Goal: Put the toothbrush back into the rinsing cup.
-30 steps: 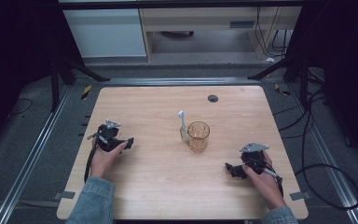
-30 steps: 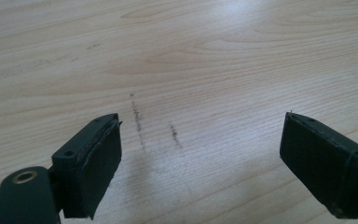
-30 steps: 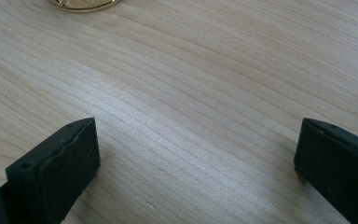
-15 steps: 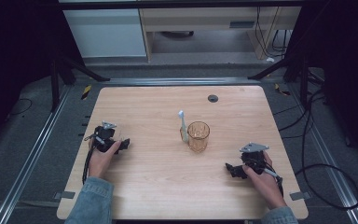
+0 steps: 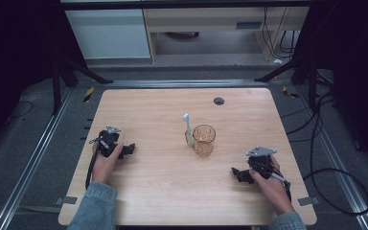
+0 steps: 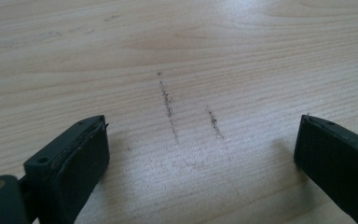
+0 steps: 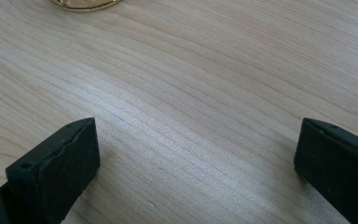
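Both grippers sit low near the table's (image 5: pixel 163 191) front edge, left gripper (image 5: pixel 124 149) toward the left edge, right gripper (image 5: pixel 239 173) toward the right, jaws spread wide, holding nothing. Bare wood between them. Farther back, mid-table, an amber glass (image 5: pixel 204 140) touches a toothbrush (image 5: pixel 188 128).

Surface: a light wooden table (image 5: pixel 172 191) with rounded corners is seen; an amber glass cup (image 5: pixel 204 140) is stood near its middle | a white toothbrush (image 5: pixel 188 128) is leaned just beside the cup's left | a dark round grommet (image 5: pixel 219 100) is set near the far edge | dark scuff marks (image 6: pixel 168 102) are seen on the grain
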`<state>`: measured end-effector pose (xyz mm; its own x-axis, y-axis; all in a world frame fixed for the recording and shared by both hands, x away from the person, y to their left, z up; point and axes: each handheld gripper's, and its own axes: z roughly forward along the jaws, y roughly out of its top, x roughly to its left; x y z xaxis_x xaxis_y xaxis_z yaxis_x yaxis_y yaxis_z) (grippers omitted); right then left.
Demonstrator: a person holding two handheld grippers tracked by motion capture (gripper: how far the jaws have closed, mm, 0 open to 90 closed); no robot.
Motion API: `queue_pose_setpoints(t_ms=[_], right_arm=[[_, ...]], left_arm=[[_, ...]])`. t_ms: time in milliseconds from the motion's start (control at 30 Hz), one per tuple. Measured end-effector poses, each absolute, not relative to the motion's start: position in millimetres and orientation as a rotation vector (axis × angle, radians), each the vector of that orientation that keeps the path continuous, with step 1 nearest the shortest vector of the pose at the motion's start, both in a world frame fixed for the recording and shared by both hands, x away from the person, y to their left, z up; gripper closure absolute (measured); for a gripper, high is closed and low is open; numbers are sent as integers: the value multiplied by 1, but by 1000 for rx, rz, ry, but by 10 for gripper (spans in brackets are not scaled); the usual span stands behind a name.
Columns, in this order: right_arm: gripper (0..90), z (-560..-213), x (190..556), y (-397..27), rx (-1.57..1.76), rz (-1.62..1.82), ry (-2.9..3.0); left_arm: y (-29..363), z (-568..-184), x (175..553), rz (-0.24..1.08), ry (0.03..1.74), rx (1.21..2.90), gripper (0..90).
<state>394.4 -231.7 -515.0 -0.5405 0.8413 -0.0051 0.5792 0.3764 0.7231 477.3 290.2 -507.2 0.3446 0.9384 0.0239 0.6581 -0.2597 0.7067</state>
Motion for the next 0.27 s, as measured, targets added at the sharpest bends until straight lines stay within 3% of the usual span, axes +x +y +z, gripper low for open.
queue_pose_setpoints(t_ms=[267], right_arm=[[4,-515,394,-232,1235,967,2269]], left_arm=[[290,-509,478,613,1395,2000,1]])
